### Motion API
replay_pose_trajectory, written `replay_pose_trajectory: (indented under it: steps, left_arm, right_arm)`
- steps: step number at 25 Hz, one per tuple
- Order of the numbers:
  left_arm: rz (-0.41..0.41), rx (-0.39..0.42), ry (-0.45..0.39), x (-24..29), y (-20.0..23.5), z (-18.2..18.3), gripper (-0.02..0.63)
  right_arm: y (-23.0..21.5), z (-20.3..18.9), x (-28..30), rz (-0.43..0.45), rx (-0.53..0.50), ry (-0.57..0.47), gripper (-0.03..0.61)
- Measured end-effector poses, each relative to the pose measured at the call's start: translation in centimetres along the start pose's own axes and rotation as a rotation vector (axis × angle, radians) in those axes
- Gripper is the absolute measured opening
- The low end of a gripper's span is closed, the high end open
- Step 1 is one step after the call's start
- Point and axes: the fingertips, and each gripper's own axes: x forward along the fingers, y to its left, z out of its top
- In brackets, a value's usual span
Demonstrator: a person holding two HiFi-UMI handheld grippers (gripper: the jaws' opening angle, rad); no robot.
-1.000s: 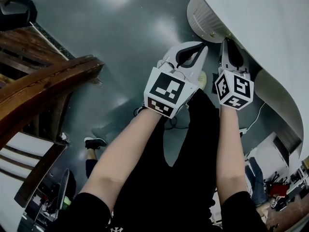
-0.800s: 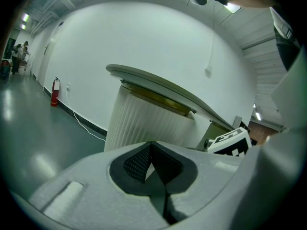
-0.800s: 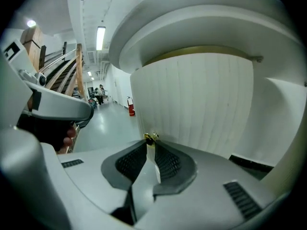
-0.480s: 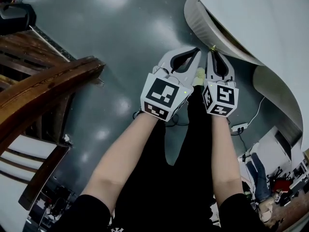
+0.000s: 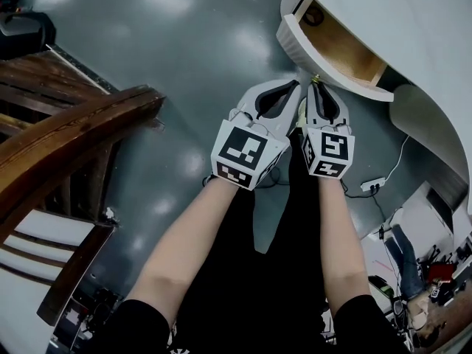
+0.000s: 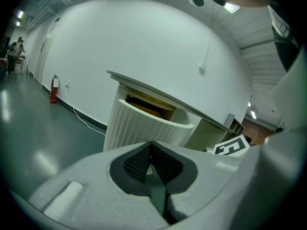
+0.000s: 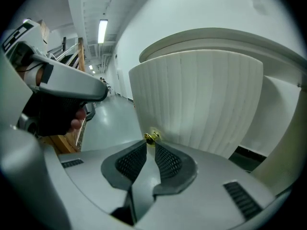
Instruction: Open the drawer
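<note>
The white ribbed drawer [image 5: 296, 41] of a curved white desk [image 5: 402, 17] stands pulled out, its wooden inside [image 5: 345, 51] showing from above. My right gripper [image 5: 316, 87] is shut on the small gold knob [image 7: 151, 138] at the middle of the drawer front [image 7: 201, 99], which pokes out at the jaw tips. Right beside it, my left gripper [image 5: 293, 88] is shut with nothing between its pads and hangs short of the drawer front [image 6: 146, 121]. In the left gripper view the gripper [image 6: 152, 146] points at the drawer's open top edge.
A dark wooden chair [image 5: 70, 142] stands at the left over the grey floor. A power strip with a cable [image 5: 371, 185] lies on the floor at the right, below the desk. A red fire extinguisher [image 6: 53, 90] stands by the far wall.
The drawer has slid out of the desk as my right gripper drew back on the knob; its wooden inside has come into sight. My left gripper moved back alongside.
</note>
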Motion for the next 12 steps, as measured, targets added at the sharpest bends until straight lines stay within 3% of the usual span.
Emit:
replay_pose_trajectory:
  steps: [12]
  left_arm:
    - [-0.026,0.012,0.024,-3.1,-1.2,-1.3,0.009]
  right_arm:
    - [3.5,-2.8,-2.7,0.007,0.017,0.038,0.066]
